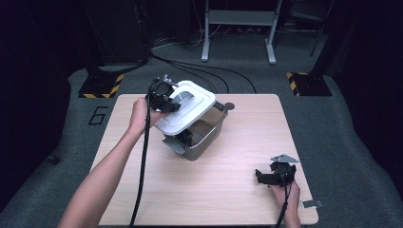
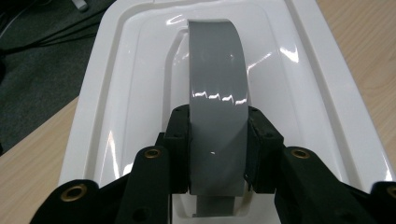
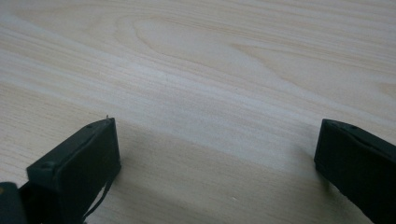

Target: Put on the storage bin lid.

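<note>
Lid: I have the white lid (image 1: 187, 107) tilted over the box (image 1: 202, 133), its far edge high and its near-left edge dipping toward the box mouth; it is not seated on the rim.
Lid axis: in the high view the lid's long side runs from near-left to far-right, roughly along the box's own long side, but skewed a little off it.
Handle: the grey handle (image 2: 217, 107) is a strip arching over the lid's recess, running straight away from my left fingers (image 2: 180, 140) in the left gripper view.
Left gripper: the left gripper (image 1: 164, 97) has its fingers clamped across the handle's width, 1 pad on each edge, carrying the lid.
Nearer hand: the left one by far; it is over the box at the far-left of the table (image 1: 247, 142).
Right gripper: the right gripper (image 1: 275, 173) rests well apart at the near-right, fingers spread wide over bare wood, holding nothing.
Next move, my judgement: level the lid and square it to the rim before lowering.
</note>
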`<action>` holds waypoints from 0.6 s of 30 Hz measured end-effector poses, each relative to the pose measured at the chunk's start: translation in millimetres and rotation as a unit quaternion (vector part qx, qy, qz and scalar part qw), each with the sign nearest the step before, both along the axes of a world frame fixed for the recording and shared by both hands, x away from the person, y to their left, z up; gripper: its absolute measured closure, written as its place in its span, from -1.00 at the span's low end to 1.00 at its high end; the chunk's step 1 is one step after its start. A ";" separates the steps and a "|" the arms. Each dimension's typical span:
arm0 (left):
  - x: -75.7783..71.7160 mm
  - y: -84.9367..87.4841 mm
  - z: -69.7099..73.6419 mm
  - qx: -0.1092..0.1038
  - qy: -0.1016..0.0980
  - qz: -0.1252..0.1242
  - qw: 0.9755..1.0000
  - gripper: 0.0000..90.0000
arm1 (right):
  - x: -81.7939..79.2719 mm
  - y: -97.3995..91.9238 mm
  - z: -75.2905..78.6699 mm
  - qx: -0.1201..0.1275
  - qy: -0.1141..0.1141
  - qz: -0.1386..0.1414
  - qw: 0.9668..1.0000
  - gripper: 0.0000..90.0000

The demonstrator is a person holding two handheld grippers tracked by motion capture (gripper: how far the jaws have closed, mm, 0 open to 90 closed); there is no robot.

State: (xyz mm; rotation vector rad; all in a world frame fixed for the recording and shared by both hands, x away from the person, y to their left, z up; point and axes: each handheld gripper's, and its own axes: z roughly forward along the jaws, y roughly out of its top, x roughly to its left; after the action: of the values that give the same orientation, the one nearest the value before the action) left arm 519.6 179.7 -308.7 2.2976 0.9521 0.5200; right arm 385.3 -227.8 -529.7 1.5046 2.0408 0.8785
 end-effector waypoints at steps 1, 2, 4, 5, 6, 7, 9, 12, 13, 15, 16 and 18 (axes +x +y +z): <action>1.6 -2.0 -1.3 0.003 0.001 -0.002 1.000 0.48 | -0.1 -0.5 0.0 -0.004 0.000 0.002 1.000 -1.00; 2.3 -3.1 -1.9 0.007 0.004 -0.002 1.000 0.48 | -0.1 -0.4 0.1 -0.003 0.001 0.002 1.000 -1.00; 4.2 -6.1 -4.4 0.006 0.006 -0.002 1.000 0.48 | -0.1 -0.6 0.1 -0.005 0.001 0.003 1.000 -1.00; 5.2 -7.2 -5.1 0.011 0.009 -0.005 1.000 0.48 | -0.1 -0.6 0.0 -0.005 0.001 0.003 1.000 -1.00; 6.2 -8.8 -6.1 0.013 0.011 -0.005 1.000 0.48 | -0.1 -0.6 0.1 -0.005 0.001 0.003 1.000 -1.00; 7.0 -9.9 -7.2 0.012 0.012 -0.005 1.000 0.48 | -0.1 -0.6 0.1 -0.005 0.001 0.003 1.000 -1.00; 9.0 -12.7 -9.4 0.014 0.016 -0.006 1.000 0.48 | -0.1 -0.6 0.1 -0.005 0.001 0.003 1.000 -1.00; 12.0 -17.8 -13.4 0.017 0.021 -0.007 1.000 0.48 | -0.2 -0.6 0.1 -0.005 0.001 0.003 1.000 -1.00; 12.8 -19.7 -14.9 0.016 0.024 -0.006 1.000 0.48 | -0.2 -0.6 0.1 -0.005 0.001 0.003 1.000 -1.00; 14.7 -24.4 -18.1 0.016 0.027 -0.008 0.999 0.48 | -0.1 -0.6 0.1 -0.005 0.001 0.003 1.000 -1.00; 15.1 -26.1 -19.1 0.018 0.028 -0.009 0.999 0.48 | -0.2 -0.6 0.1 -0.005 0.001 0.003 1.000 -1.00; 17.0 -31.4 -22.6 0.019 0.030 -0.009 0.999 0.48 | -0.2 -0.6 0.1 -0.005 0.001 0.003 1.000 -1.00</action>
State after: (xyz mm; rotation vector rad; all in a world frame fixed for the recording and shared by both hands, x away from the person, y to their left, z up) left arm 536.5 148.3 -331.3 2.3652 0.9578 0.4683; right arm 385.2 -228.4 -529.7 1.4946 2.0494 0.8688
